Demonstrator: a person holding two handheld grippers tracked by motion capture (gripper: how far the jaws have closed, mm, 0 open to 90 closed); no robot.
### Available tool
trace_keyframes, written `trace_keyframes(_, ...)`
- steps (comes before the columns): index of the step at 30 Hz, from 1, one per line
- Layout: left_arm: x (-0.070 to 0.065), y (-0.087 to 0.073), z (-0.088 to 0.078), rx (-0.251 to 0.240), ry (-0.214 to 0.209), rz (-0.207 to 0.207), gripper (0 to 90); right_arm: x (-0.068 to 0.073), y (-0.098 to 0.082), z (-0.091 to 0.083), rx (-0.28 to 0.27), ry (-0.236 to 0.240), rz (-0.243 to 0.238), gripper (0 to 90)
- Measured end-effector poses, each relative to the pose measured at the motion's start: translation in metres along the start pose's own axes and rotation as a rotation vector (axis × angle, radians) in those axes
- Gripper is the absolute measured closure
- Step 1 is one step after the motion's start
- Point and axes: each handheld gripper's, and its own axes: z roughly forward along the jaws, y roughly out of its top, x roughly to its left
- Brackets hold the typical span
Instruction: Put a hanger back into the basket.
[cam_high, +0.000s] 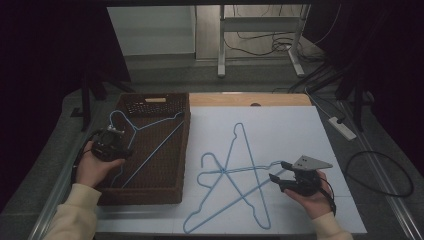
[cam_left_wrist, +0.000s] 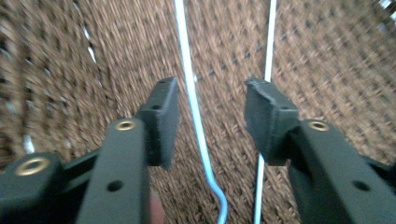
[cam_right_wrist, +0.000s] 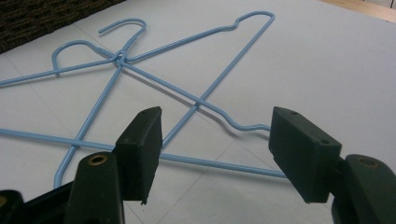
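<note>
Over the basket (cam_high: 181, 150), the left gripper (cam_high: 116, 141) stands with jaws apart around a hanger (cam_high: 145, 145) lying inside; its wire runs between the pads untouched, so this one looks delivered. Two crossed hangers (cam_high: 235, 175) remain on the table (cam_high: 300, 125). The right gripper (cam_high: 278, 172), wide and empty, points at them; next it must close on a wire.

Dim room, dark edges, evenly lit table, left gripper view motion-blurred
</note>
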Motion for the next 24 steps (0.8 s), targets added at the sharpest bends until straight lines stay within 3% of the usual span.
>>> trace_keyframes(5, -0.004, -0.006, -0.023, -0.137, -0.048, 0.000, 42.9, 0.000, 0.000, 0.000, -0.002, 0.000, 0.001, 35.6)
trace_keyframes(12, -0.021, -0.014, -0.041, -0.289, -0.169, 0.010, 39.6, 0.000, 0.001, -0.001, -0.002, -0.004, 0.003, 35.5)
trace_keyframes(13, -0.021, -0.014, -0.041, -0.289, -0.169, 0.010, 39.6, 0.000, 0.001, -0.001, -0.002, -0.004, 0.003, 35.5)
trace_keyframes(17, -0.036, -0.017, -0.050, -0.360, -0.240, 0.028, 39.5, -0.001, 0.001, -0.001, -0.002, -0.005, 0.002, 35.5)
trace_keyframes(24, -0.062, -0.017, -0.061, -0.394, -0.313, 0.078, 38.8, -0.002, 0.001, -0.001, -0.001, -0.009, -0.004, 35.5)
